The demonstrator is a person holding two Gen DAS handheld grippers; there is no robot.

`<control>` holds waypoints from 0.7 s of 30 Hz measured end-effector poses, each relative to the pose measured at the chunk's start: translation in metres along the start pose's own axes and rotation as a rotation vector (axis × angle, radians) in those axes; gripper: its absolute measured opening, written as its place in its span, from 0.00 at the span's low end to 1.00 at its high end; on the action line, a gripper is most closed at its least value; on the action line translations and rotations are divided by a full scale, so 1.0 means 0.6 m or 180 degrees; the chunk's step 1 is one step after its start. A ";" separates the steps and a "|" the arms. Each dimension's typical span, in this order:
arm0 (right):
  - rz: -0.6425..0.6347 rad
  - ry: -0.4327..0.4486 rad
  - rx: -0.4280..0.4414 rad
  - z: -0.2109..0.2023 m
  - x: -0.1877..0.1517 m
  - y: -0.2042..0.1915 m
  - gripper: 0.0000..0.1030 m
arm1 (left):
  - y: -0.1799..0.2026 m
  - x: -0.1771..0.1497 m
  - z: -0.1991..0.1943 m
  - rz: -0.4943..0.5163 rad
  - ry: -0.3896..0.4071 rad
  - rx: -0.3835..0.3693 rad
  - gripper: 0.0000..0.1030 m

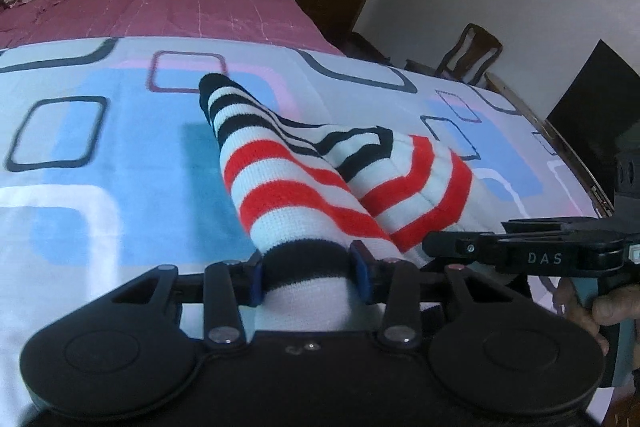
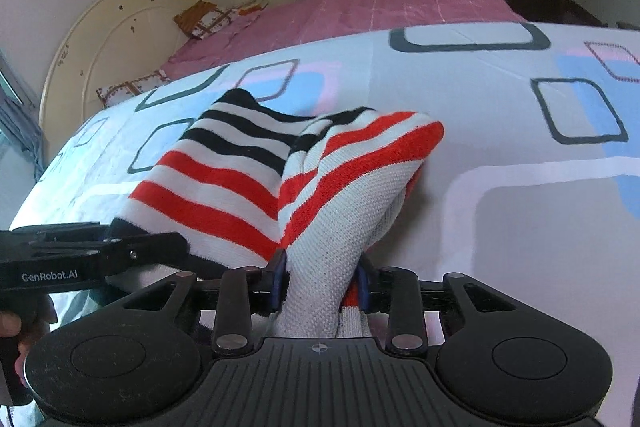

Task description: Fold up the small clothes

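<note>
- The left tool [image 1: 307,277] is clenched on a striped knitted garment [image 1: 296,183], its blue pads [image 1: 256,281] pressing a black band at the near edge of one tube-shaped part.
- The right tool [image 2: 320,281] grips the same garment [image 2: 224,179] at the near end of the other tube-shaped part, where the white ribbed knit is bunched between its pads [image 2: 279,277].
- From both tools the garment runs away over the bed: red and white stripes near the tools, black and white stripes at the far ends.
- Its far ends lie on a bedsheet [image 1: 120,147] printed with blue, pink and white rounded rectangles; the near ends are lifted into the tools.
- The two tools sit side by side, each visible at the edge of the other's view.
- A hand [image 1: 596,311] holds the right tool's handle.
</note>
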State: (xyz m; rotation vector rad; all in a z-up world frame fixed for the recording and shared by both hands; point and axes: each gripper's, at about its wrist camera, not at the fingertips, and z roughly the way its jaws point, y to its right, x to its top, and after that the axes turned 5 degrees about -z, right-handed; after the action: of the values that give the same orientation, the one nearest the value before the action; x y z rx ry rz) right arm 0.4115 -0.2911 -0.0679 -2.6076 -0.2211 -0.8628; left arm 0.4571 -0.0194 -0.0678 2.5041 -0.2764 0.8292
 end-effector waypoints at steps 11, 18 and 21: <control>-0.0386 -0.0013 0.0315 0.110 0.027 -0.259 0.32 | -0.215 -0.021 -0.170 -0.0282 0.0182 0.0261 0.39; -0.0437 -0.0057 0.0457 0.190 0.025 -0.370 0.32 | -0.325 -0.031 -0.217 -0.0427 0.0192 0.0313 0.39; -0.0357 -0.0231 0.0258 0.238 0.009 -0.368 0.32 | -0.363 -0.053 -0.190 -0.0527 0.0097 0.0356 0.46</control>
State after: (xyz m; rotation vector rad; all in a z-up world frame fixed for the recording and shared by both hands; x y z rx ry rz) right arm 0.4345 -0.0313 -0.1018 -2.5732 -0.4172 -0.7800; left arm 0.4463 0.2274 -0.0909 2.5731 -0.0119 0.8349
